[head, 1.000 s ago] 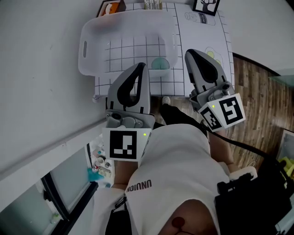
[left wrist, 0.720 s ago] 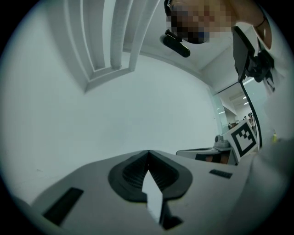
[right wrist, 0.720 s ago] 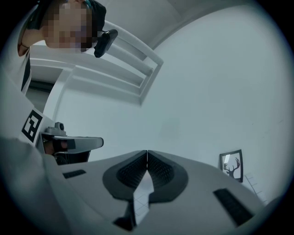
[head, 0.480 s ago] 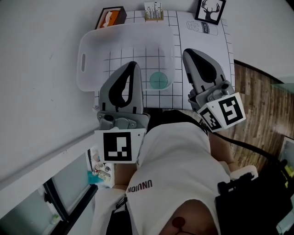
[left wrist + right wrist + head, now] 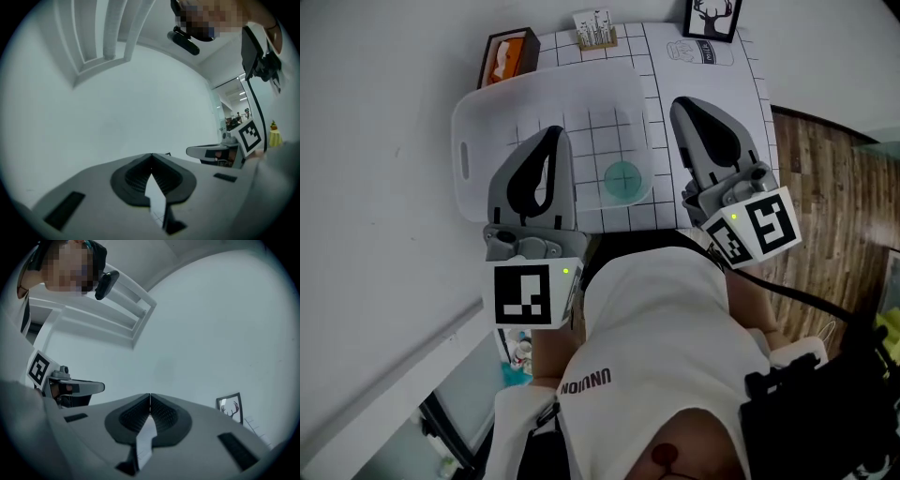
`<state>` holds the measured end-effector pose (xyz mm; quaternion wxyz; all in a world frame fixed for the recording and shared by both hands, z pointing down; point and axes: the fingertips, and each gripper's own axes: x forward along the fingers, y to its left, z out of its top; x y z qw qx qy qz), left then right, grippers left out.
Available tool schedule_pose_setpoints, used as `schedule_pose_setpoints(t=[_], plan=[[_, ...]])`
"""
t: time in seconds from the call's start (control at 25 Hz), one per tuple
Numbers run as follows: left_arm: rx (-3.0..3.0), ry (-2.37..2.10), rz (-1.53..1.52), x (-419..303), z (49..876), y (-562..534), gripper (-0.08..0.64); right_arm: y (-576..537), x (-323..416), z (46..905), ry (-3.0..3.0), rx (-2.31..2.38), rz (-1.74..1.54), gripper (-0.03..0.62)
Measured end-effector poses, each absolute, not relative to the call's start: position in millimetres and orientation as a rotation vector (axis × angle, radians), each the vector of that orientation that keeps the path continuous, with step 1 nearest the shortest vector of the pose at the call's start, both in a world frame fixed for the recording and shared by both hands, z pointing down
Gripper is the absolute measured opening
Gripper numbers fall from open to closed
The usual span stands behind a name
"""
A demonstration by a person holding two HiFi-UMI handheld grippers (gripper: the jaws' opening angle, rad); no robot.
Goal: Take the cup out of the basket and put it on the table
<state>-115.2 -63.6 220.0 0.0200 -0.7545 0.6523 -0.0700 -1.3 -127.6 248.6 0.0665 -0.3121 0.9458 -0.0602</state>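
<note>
Your left gripper (image 5: 151, 155) has its jaws pressed together at the tips with nothing between them, and your right gripper (image 5: 150, 395) is the same: closed and empty. Both are tilted up toward the wall, not down at the work.

The cup (image 5: 622, 178) is a small pale-teal one, standing upright with its mouth open to the head view. It sits inside the translucent plastic basket (image 5: 478, 112), in the corner closest to you. That puts it just right of your left gripper and to the left of your right gripper, roughly between the two and below them.

It looks like thin plastic, so expect it to be light and fairly stiff, with a smooth wall that may slide in the pads if you pinch too gently. It is not likely to break, but a hard squeeze could flex the rim.

The basket walls crowd it on the right and on the near side, so a sideways grab looks awkward. Open the jaws first, then come straight down from above. Put one jaw inside the mouth and one outside, on the side facing the middle of the basket, and pinch the wall a little below the rim.

Lift it clear of the basket rim before carrying it over the gridded table mat (image 5: 741, 103), which lies bare beyond your right gripper.
</note>
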Motion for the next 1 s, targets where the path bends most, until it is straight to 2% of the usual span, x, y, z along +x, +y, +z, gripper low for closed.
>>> schedule_pose_setpoints(t=[1.0], plan=[[-3.006,1.262,-0.428,-85.5,297.2,-129.1,0.014,-157.1,-1.1,256.0,2.787,-1.203,-0.191,0.020]])
